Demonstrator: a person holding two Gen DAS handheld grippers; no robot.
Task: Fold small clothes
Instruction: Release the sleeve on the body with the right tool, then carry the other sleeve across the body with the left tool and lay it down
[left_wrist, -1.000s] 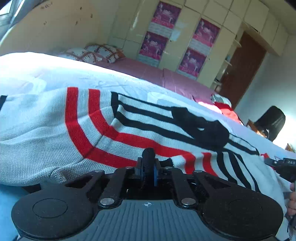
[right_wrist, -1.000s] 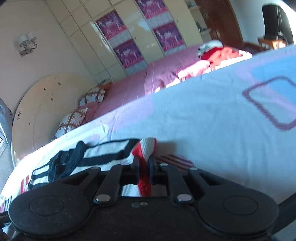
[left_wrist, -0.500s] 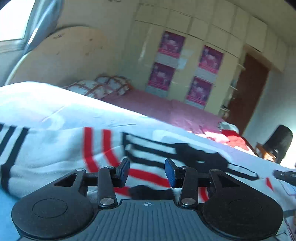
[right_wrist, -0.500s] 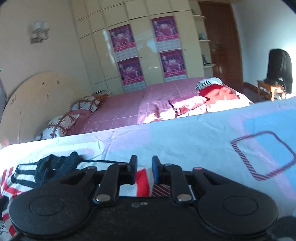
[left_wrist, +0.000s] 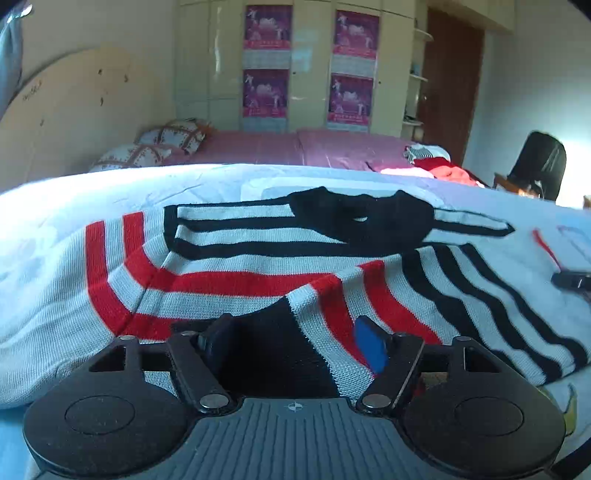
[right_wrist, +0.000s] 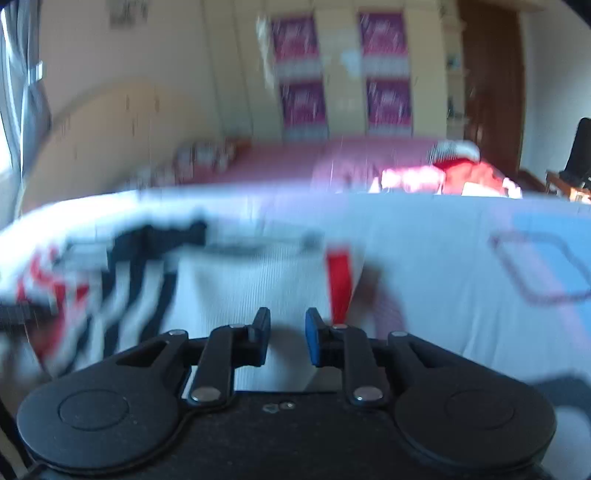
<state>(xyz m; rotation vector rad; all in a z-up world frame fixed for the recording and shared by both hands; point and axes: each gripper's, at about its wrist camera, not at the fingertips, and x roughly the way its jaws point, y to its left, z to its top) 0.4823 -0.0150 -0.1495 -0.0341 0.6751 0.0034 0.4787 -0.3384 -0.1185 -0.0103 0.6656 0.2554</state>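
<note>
A small knitted sweater (left_wrist: 236, 258), white with red and black stripes and a black collar, lies spread on the pale bed sheet (left_wrist: 110, 188). My left gripper (left_wrist: 295, 343) is open, its jaws wide apart over the sweater's near edge, where a black and red cuff lies between them. My right gripper (right_wrist: 283, 332) is open with a narrow gap and sits just above the sweater's white side (right_wrist: 251, 280) near a red stripe. The right wrist view is blurred. The other gripper's tip (left_wrist: 570, 280) shows at the far right of the left wrist view.
A second bed (left_wrist: 303, 146) with a pink cover, patterned pillows (left_wrist: 162, 142) and a pile of red clothes (left_wrist: 443, 170) stands behind. Wardrobes with posters line the far wall. A black chair (left_wrist: 537, 162) stands at the right by a brown door.
Both grippers were shut on the sweater's edges one second ago and have let go. The left jaws have opened wide; the right has opened slightly and is moving, blurring its view.
</note>
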